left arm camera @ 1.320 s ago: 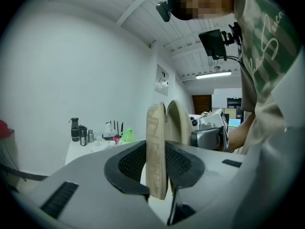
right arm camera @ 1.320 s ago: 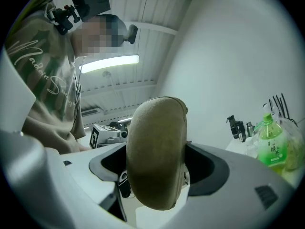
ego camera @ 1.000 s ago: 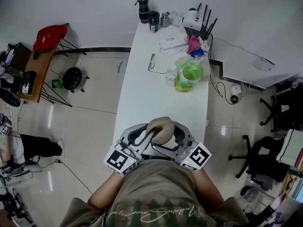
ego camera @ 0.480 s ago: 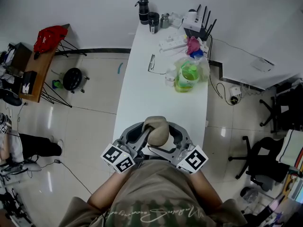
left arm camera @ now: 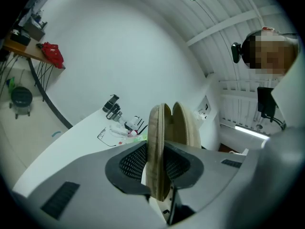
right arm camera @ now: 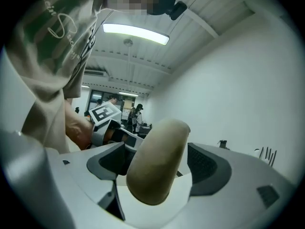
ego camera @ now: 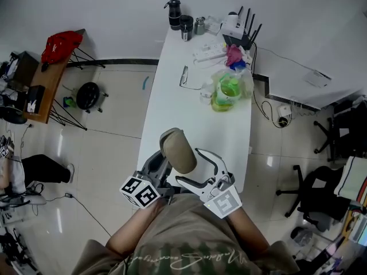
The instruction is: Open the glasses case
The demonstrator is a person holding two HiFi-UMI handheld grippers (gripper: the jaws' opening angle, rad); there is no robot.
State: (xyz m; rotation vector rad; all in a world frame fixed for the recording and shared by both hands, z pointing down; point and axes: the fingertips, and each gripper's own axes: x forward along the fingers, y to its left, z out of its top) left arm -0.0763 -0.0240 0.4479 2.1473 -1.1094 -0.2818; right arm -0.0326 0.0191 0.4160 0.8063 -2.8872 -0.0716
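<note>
The glasses case (ego camera: 178,150), a tan zip-up shell, is held up off the near end of the white table (ego camera: 172,110), close to the person's chest and standing on end; the left hand-held gripper (left arm camera: 156,162) is clamped on it, its dark ribbed pads pressing a narrow edge of the case from both sides; seen along those jaws, the two halves of the case stand slightly parted at the top, a thin gap showing along the zip. The right hand-held gripper (right arm camera: 157,161) is spread wide and holds nothing; its jaws have just been opening, and the rounded end of the case stands between the pads with a gap on each side; that end fills the middle of the right gripper view, with the left gripper's marker cube (right arm camera: 105,112) showing behind it. The other things lie well apart, towards the far end of the table: a pair of spectacles (ego camera: 183,75) lies by the left edge; a clear plastic bag (ego camera: 228,90) with something green inside sits to the right of them; further back are a white power strip (ego camera: 209,50), a router (ego camera: 241,30) with black aerials, a dark flask (ego camera: 174,13) and a mug (ego camera: 186,26). On the floor to the left are a black stool (ego camera: 87,95) and a wooden side table (ego camera: 43,90) carrying a red bag (ego camera: 60,43); an office chair (ego camera: 312,196) stands to the right.
</note>
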